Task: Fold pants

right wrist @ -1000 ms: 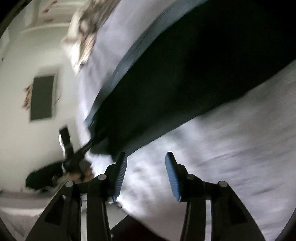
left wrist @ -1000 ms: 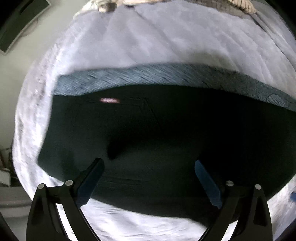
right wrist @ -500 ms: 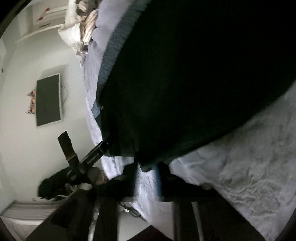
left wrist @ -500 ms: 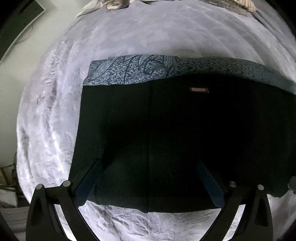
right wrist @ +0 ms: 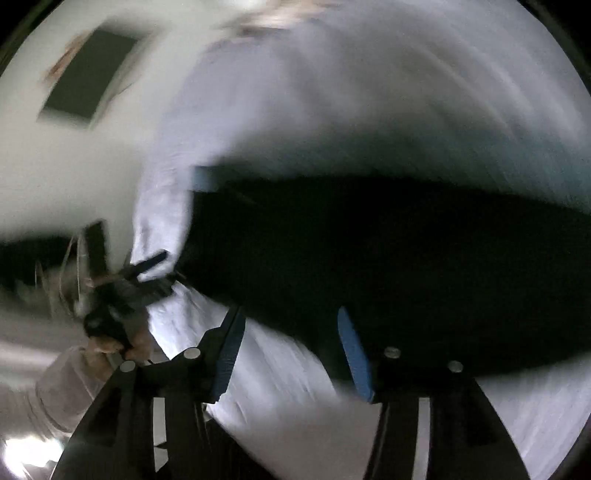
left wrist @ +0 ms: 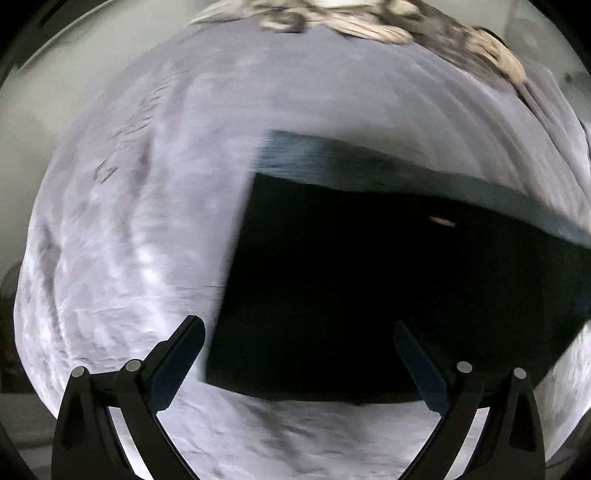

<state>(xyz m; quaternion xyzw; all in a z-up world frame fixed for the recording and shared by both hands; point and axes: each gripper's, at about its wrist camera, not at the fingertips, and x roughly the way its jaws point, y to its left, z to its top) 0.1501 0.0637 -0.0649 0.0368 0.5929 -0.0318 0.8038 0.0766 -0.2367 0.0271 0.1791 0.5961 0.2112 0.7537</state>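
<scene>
The black pants (left wrist: 388, 288) lie folded flat on the pale lilac bedspread (left wrist: 147, 229), with a blue patterned lining strip (left wrist: 332, 155) showing along the far edge. My left gripper (left wrist: 299, 365) is open and empty, hovering over the pants' near left corner. In the right wrist view the pants (right wrist: 388, 251) lie across the middle. My right gripper (right wrist: 291, 354) is open and empty above their near edge. The left gripper (right wrist: 147, 273) and the hand holding it show at the left. Both views are blurred.
Crumpled beige bedding (left wrist: 388, 26) lies at the head of the bed. A dark wall-mounted screen (right wrist: 88, 74) hangs on the white wall past the bed's left edge. The bedspread surrounds the pants on all sides.
The right gripper, shut near the pants' edge half a second ago, has opened and pulled back. The left gripper has swung left, so the pants sit further right in its view.
</scene>
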